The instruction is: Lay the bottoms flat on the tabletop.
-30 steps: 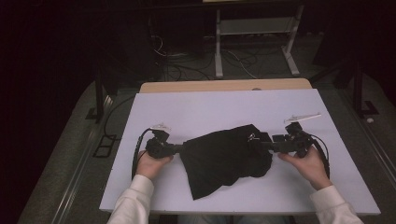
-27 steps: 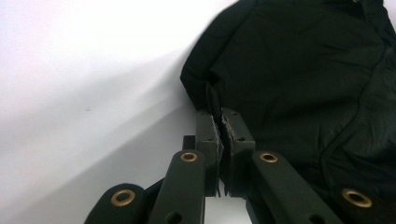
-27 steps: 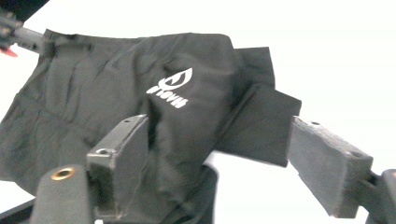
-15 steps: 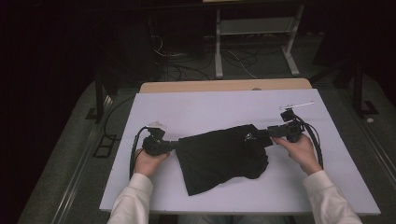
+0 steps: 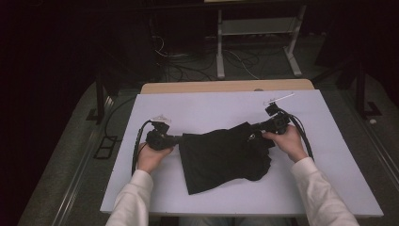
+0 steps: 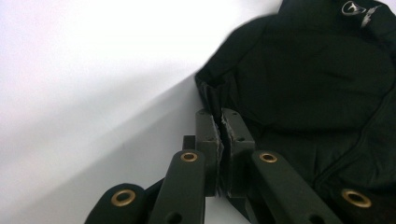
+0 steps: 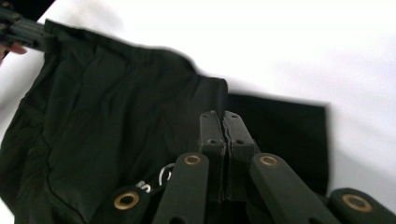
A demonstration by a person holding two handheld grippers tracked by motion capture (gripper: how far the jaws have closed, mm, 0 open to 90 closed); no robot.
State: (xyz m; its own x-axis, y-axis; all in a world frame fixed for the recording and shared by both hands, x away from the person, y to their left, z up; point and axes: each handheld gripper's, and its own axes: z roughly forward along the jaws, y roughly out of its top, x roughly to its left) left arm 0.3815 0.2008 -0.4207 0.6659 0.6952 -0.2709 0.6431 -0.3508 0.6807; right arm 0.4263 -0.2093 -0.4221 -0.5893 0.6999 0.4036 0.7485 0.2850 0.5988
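Garment: black garment [image 5: 221, 157] lying crumpled on the white table [image 5: 329, 188], about mid-table, between the two hands; lower edge hangs toward the person's side.
Logo: small white logo [image 6: 351, 7] on the fabric, seen in the left gripper view; part of a white mark also in the right gripper view just beside the jaws.
Left gripper: left gripper [image 5: 175, 139] at the garment's left edge, jaws together and clamped on a fold of the black fabric; the pinch is clear in the left gripper view [image 6: 221, 122].
Right gripper: right gripper [image 5: 256, 128] at the garment's upper right corner; jaws have just been closing and now stand pressed together over the fabric [image 7: 223, 121]. Whether cloth is really caught between the pads, can't tell.
Hands: left hand [image 5: 151, 156] and right hand [image 5: 287, 141] each wrap a gripper body; white sleeves come in from the bottom.
Cables: black cable [image 5: 137, 146] loops from the left gripper across the table.
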